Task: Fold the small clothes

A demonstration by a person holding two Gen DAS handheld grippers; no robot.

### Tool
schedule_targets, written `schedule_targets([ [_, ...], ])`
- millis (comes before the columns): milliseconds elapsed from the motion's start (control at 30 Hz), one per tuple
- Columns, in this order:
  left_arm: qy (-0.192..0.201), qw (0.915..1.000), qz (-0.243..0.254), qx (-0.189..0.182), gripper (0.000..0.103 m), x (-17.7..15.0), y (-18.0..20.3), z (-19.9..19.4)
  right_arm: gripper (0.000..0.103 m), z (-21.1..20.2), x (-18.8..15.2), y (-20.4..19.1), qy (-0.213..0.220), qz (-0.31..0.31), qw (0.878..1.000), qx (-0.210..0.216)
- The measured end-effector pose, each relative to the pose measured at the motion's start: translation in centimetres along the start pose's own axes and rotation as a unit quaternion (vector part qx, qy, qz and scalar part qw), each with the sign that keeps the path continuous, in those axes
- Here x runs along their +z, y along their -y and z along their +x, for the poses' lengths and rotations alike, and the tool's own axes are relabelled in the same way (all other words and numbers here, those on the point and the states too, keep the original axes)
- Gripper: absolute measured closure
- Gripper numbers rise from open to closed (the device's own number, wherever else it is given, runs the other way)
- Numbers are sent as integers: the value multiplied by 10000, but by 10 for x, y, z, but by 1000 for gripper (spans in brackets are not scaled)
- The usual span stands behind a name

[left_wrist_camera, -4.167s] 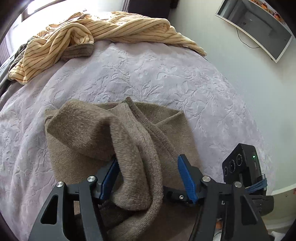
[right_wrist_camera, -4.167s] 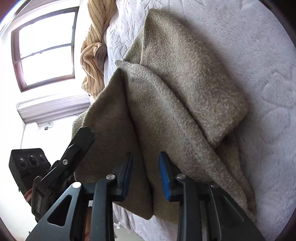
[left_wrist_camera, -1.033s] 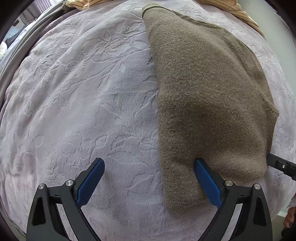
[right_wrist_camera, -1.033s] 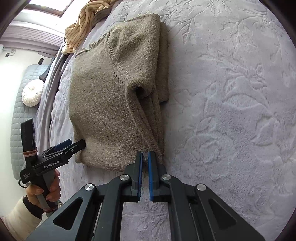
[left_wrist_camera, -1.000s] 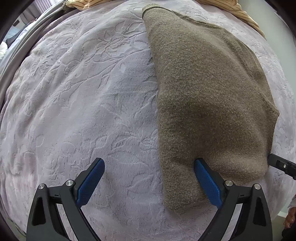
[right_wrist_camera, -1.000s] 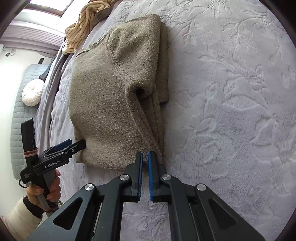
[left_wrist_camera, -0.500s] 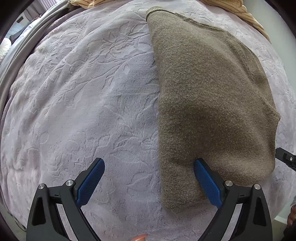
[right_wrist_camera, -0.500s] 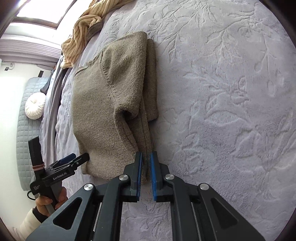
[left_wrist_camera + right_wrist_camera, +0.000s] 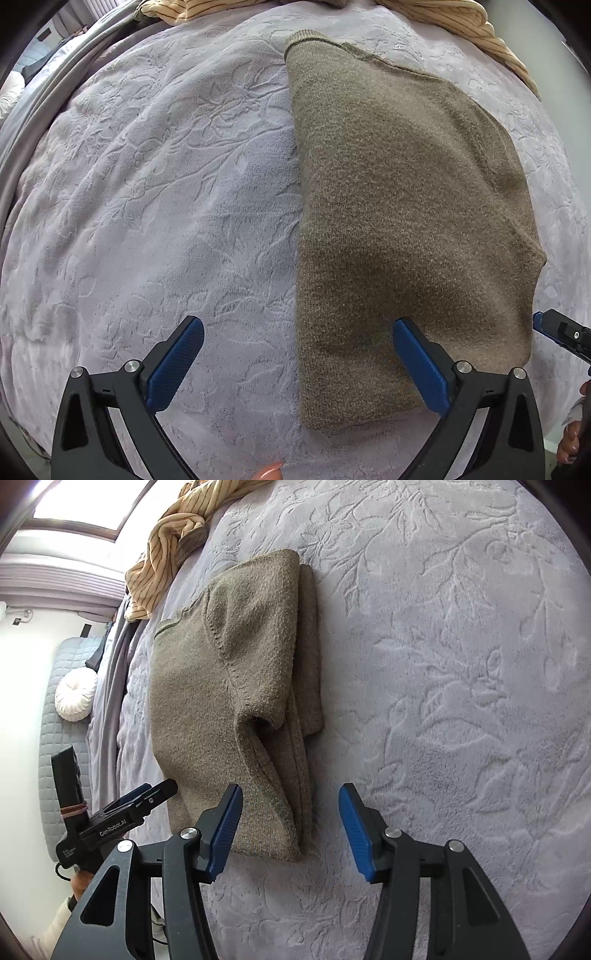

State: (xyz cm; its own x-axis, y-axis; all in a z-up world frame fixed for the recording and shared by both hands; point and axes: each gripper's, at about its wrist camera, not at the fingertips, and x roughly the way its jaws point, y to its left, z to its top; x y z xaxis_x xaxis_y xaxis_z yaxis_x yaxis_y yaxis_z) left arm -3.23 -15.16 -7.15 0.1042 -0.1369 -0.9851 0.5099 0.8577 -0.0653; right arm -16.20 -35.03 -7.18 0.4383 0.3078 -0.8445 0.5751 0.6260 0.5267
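Sweater [image 9: 236,701], brown and folded into a long narrow stack, lies flat on the lilac embossed bedspread [image 9: 461,664], its near end between the blue pads of the right tool [image 9: 290,829]. That tool's jaws have just been opening and now stand spread, pressing on nothing, with the sweater's stacked edge running away from between them. The left tool [image 9: 297,363] points straight down over the other near corner, its jaws spread wide: one pad is over the knit, the other over bare bedspread, and neither pinches anything.

The judgement is that this fold is laid down and both tools are free to go. The risk lies in the release: the thick knit is fuzzy and could cling to a ribbed pad, so a sideways pull could drag the top layer off its stack. On the right tool's side a sleeve bulges up into an open pocket, which suggests the layers sit loosely and would shift at a small tug. Lifting straight off looks safer.

Beyond the right tool's outer pad the bedspread is bare and wide, giving ample room. Past the left tool's outer pad there is also open bedspread. At the far end, a striped yellow garment [image 9: 166,542] lies heaped just beyond the sweater's collar, so room is tighter there.
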Motion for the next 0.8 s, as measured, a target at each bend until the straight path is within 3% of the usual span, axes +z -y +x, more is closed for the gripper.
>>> schedule_targets([
  [133, -57, 9999, -46, 143, 0, 1, 0, 1, 41, 2, -2, 4, -81, 70, 9999, 4],
  [500, -248, 9996, -157, -11, 0, -2, -1, -2, 38, 5, 2, 14, -118, 237, 9996, 77],
  [800, 14, 9995, -50, -297, 0, 14, -16, -17, 38, 9, 6, 13, -132, 238, 9996, 79],
])
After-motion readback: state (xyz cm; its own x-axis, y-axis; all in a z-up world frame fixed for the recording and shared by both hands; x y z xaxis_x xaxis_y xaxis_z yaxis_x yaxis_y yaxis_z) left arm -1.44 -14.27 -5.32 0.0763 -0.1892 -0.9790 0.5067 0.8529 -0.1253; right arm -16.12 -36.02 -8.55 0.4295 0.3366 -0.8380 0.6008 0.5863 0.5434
